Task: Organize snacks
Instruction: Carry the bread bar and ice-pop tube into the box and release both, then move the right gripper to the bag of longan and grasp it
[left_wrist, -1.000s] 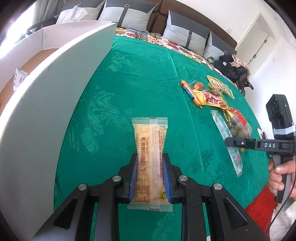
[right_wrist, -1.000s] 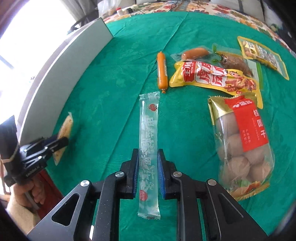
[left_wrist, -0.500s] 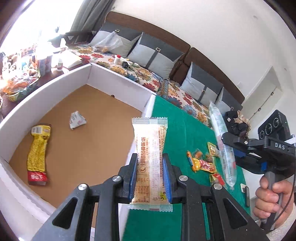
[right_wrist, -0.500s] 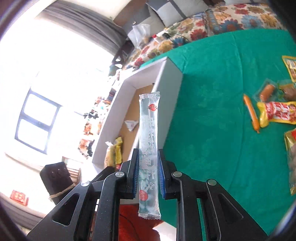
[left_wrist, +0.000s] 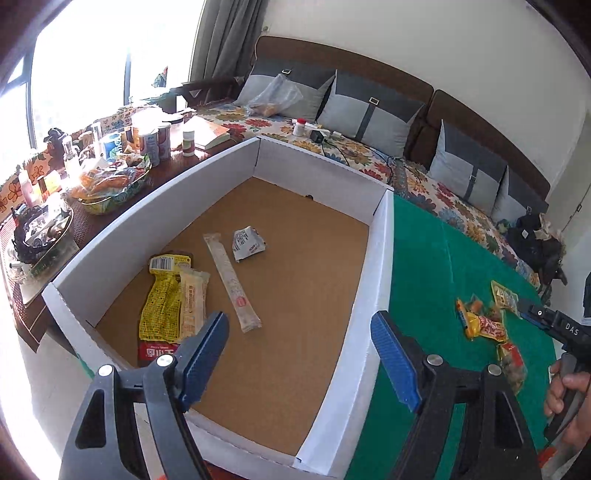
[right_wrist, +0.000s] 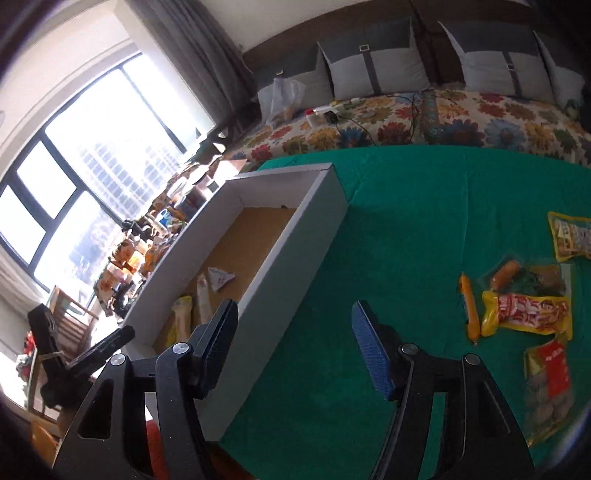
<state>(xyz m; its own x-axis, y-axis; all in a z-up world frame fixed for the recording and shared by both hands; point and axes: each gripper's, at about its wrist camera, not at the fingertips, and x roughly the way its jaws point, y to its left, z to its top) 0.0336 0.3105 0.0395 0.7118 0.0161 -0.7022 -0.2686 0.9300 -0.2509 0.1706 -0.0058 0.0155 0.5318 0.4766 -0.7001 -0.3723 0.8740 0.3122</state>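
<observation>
The left wrist view looks straight down into a white-walled cardboard box (left_wrist: 380, 258) with a brown floor. The left gripper (left_wrist: 299, 354) hangs above it, its jaws just opened wide and empty. 4 snacks lie on the box floor: a yellow packet (left_wrist: 160, 299), a pale cream bar (left_wrist: 192, 302) overlapping its right edge, a long clear stick pack (left_wrist: 231, 280) lying diagonally just beside them, and a small crumpled white wrapper (left_wrist: 247, 243) near the stick's far end.

The right wrist view sees the box (right_wrist: 288, 258) only from the side, most of its floor hidden. It shows the green tablecloth (right_wrist: 406, 229) better, with an orange sausage (right_wrist: 469, 310), a yellow-and-red packet (right_wrist: 524, 312) and a bag of round brown fruit (right_wrist: 550, 391) lying close together. The right gripper (right_wrist: 291, 347) has also just spread its jaws, nothing between them.
</observation>
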